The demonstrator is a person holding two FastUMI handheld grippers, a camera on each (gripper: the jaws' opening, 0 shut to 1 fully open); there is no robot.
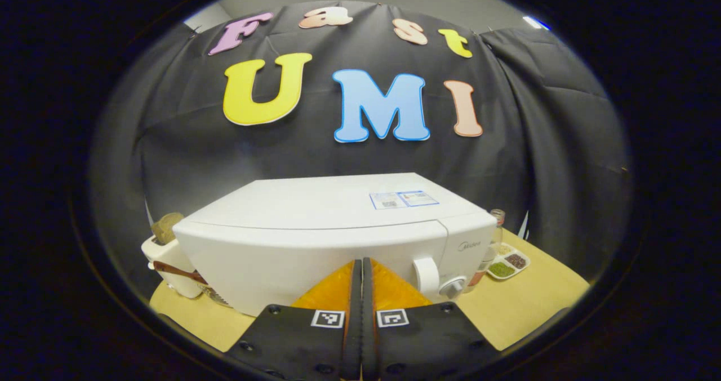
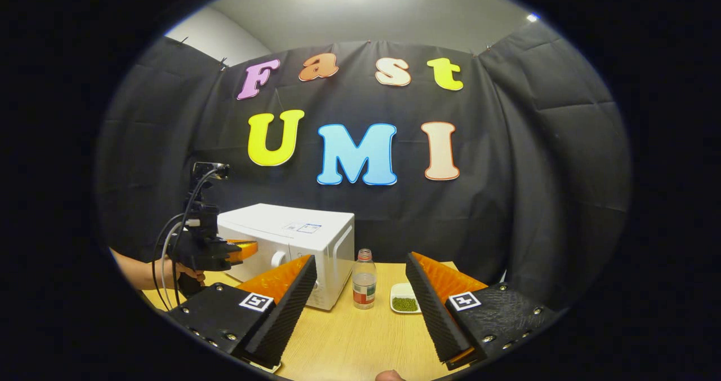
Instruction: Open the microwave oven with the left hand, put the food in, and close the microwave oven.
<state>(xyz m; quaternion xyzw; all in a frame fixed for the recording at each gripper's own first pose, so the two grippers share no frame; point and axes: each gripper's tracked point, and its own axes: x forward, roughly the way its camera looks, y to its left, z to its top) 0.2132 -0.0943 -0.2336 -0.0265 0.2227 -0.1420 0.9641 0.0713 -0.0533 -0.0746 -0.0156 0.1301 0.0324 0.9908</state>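
- The microwave oven (image 1: 338,240) sits low in the centre of the left gripper view, on the wooden counter (image 1: 529,302). In the right gripper view it stands left of centre, behind the bottle (image 2: 364,279).
- Its door looks shut. The white handle (image 1: 426,275) runs upright at the lower right of the front, just beside a round knob (image 1: 452,286).
- My judgement: the oven is a heavy, rigid box and should stay put when the door is pulled. The glossy handle may be slippery, so a hook behind the bar, or a pinch across it, seems the best hold.
- The left gripper (image 1: 361,265) has its jaws pressed together with nothing between them. Its tips point at the oven front, left of the handle; I cannot tell if they touch the door.
- In the right gripper view, that gripper and the hand (image 2: 188,271) holding it appear at mid-left, close to the oven's front.
- The right gripper (image 2: 360,282) is spread wide and empty, hanging above the counter, well apart from the oven.
- A small tray of green beans (image 2: 404,303) lies just right of the bottle. It looks light and easy to spill, so it should be carried level if it is the food.
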